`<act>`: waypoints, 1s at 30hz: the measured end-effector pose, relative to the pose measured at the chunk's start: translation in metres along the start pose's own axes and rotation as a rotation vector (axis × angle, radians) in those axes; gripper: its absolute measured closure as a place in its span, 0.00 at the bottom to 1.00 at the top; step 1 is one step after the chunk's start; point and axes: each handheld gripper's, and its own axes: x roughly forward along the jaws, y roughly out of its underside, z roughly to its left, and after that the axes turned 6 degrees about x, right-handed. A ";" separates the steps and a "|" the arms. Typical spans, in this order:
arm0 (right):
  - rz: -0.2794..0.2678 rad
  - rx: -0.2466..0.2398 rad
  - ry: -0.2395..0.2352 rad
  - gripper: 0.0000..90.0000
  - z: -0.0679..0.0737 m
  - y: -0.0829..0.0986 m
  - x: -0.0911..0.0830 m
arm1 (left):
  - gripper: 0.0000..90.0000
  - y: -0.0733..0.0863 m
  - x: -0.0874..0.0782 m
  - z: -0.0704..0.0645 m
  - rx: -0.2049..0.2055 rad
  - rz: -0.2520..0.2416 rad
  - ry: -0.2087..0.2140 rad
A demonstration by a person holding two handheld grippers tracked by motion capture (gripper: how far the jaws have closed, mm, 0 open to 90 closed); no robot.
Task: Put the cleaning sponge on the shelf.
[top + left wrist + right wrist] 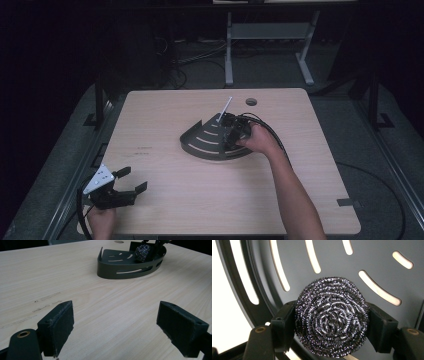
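Right gripper: jaws clamped on round steel-wool scouring pad over dark slotted fan-shaped metal tray
Left gripper: jaws apart, idle
Risk: springy pad snagging slots, slipping free

In the high view the right gripper and hand cover the scourer inside the tray. In the right gripper view the scourer hides the inner faces of the fingers, and the picture's edges cut off the tray.

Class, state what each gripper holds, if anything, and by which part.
Right gripper: steel scourer, clamped across its round sides, over the tray. Left gripper: nothing, open.
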 end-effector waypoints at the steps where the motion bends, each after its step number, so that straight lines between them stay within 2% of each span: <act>1: 0.001 0.000 0.000 0.35 0.000 0.000 0.001 | 0.15 0.000 0.000 0.000 0.001 0.000 0.000; 15: 0.006 0.003 0.006 0.34 -0.001 0.000 0.001 | 0.15 0.000 0.000 0.000 0.000 0.000 0.001; 30: -0.007 0.002 0.018 0.28 0.001 0.001 -0.003 | 0.15 0.000 0.000 0.000 0.000 -0.001 0.001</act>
